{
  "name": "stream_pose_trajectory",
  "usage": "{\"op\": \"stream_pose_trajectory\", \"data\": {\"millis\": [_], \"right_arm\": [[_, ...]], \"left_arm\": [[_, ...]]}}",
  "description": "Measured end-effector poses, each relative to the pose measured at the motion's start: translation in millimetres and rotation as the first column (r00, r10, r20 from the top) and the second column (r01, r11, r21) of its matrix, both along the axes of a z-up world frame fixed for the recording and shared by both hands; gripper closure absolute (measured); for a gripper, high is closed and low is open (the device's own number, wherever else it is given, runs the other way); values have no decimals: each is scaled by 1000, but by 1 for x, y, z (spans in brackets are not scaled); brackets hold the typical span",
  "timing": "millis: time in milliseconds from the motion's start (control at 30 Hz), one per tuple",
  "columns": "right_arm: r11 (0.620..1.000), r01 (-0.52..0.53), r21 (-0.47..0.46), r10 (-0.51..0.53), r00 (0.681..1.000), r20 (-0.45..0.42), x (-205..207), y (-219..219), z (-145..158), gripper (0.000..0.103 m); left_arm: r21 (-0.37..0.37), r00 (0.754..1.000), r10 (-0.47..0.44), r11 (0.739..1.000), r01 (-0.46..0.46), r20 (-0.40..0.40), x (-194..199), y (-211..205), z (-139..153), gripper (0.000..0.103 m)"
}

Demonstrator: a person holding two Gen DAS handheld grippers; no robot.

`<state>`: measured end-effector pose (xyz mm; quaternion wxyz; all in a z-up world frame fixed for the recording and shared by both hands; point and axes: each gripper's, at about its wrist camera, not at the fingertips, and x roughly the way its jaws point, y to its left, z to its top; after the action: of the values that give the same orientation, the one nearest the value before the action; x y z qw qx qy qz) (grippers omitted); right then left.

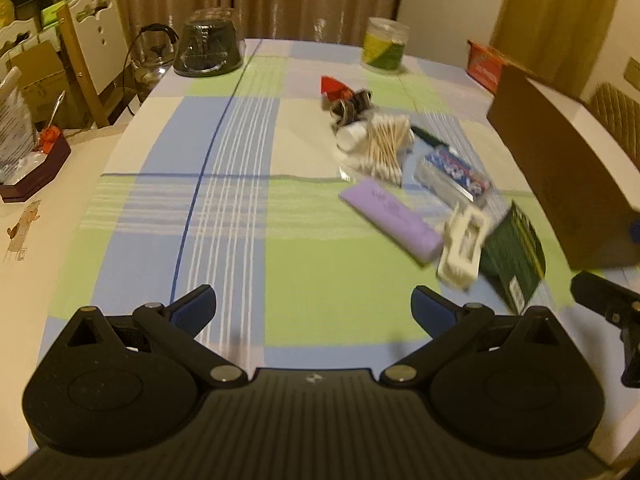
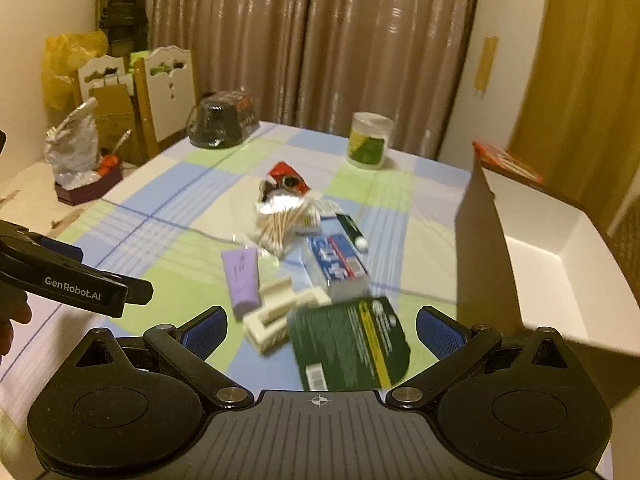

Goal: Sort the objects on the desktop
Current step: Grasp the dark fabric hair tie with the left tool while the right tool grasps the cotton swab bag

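Note:
A heap of small objects lies on the checked tablecloth: a purple tube (image 1: pixel 390 216) (image 2: pixel 241 278), a cream plastic part (image 1: pixel 464 246) (image 2: pixel 276 314), a dark green packet (image 1: pixel 514 258) (image 2: pixel 350 344), a blue and red box (image 1: pixel 454 176) (image 2: pixel 338 266), a bag of cotton swabs (image 1: pixel 386 146) (image 2: pixel 286 222) and a red wrapper (image 1: pixel 334 86) (image 2: pixel 286 174). My left gripper (image 1: pixel 314 312) is open and empty over the cloth, left of the heap. My right gripper (image 2: pixel 322 332) is open and empty just above the green packet.
An open cardboard box (image 1: pixel 560 168) (image 2: pixel 532 256) stands at the right. A clear jar with a green label (image 1: pixel 384 46) (image 2: pixel 370 146) and a dark upturned bowl (image 1: pixel 208 46) (image 2: pixel 222 126) sit at the far edge. Chairs (image 1: pixel 96 48) and clutter stand left of the table.

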<state>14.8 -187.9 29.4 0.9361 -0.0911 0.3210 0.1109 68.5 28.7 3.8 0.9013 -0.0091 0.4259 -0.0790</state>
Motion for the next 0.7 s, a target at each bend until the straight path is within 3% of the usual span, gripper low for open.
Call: {"op": "stream_pose_trajectory", "data": {"millis": [200, 333, 533, 700], "right_arm": [[999, -50, 12, 50, 998, 43, 26, -14, 1, 0], [998, -55, 18, 54, 997, 45, 39, -21, 2, 0], [999, -32, 20, 31, 999, 38, 51, -23, 2, 0], [1000, 23, 16, -23, 1000, 13, 63, -16, -3, 0]], "left_arm": [[0, 998, 55, 998, -55, 28, 23, -10, 6, 1], [19, 998, 44, 999, -44, 42, 41, -19, 8, 1], [79, 997, -36, 996, 31, 61, 80, -27, 10, 4], [72, 992, -111, 992, 106, 56, 115, -27, 9, 5]]}}
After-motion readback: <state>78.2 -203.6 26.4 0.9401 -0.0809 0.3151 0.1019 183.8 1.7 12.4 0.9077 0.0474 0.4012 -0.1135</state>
